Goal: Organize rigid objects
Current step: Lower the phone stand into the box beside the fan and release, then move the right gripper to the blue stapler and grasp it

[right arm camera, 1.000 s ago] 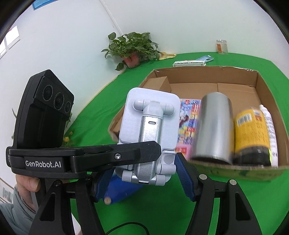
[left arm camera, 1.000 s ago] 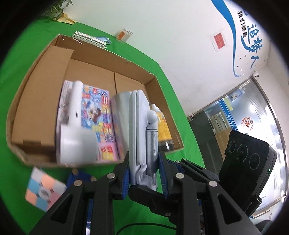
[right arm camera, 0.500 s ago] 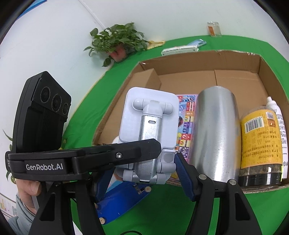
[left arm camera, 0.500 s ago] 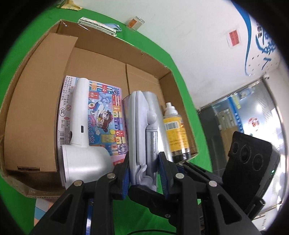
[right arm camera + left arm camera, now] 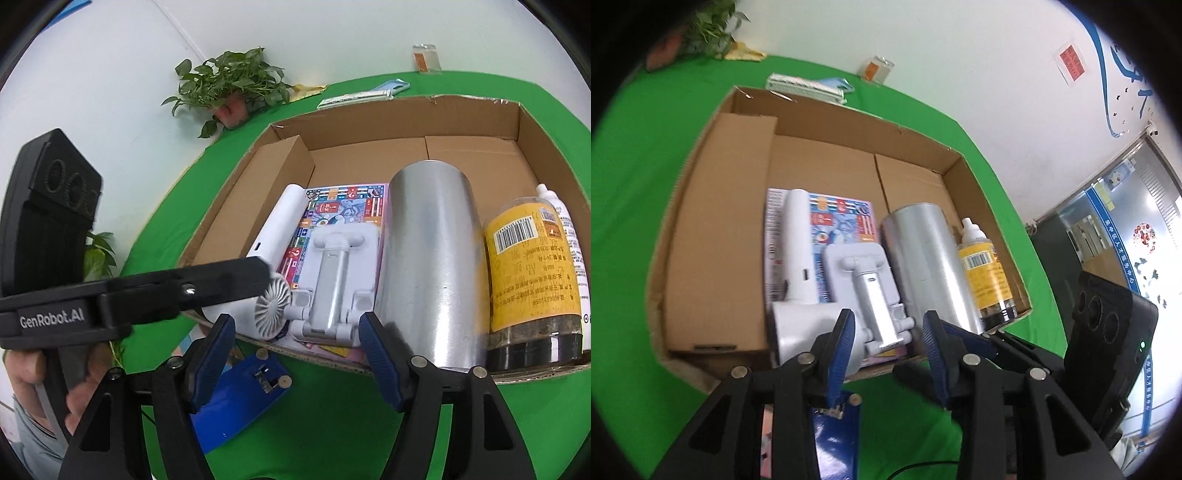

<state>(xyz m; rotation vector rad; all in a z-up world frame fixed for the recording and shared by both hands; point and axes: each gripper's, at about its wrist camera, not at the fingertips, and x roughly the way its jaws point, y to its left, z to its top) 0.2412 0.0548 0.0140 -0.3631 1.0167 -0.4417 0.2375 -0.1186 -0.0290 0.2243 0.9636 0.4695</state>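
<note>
The shallow brown cardboard box point(image 5: 713, 236) has bare floor at its far half and along its left side. Near the front wall lies the pale grey folding phone stand point(image 5: 870, 291), flat on the colourful printed card point(image 5: 842, 221), between the white handheld fan point(image 5: 798, 266) and the silver metal cylinder point(image 5: 923, 258); the yellow-labelled jar point(image 5: 528, 273) is just beside the cylinder. The left gripper point(image 5: 888, 339) and the right gripper point(image 5: 297, 354) are both spread apart and hold nothing. The blue flat object point(image 5: 236, 398) on the green cloth point(image 5: 332, 424) is partly hidden, so I cannot identify it.
</note>
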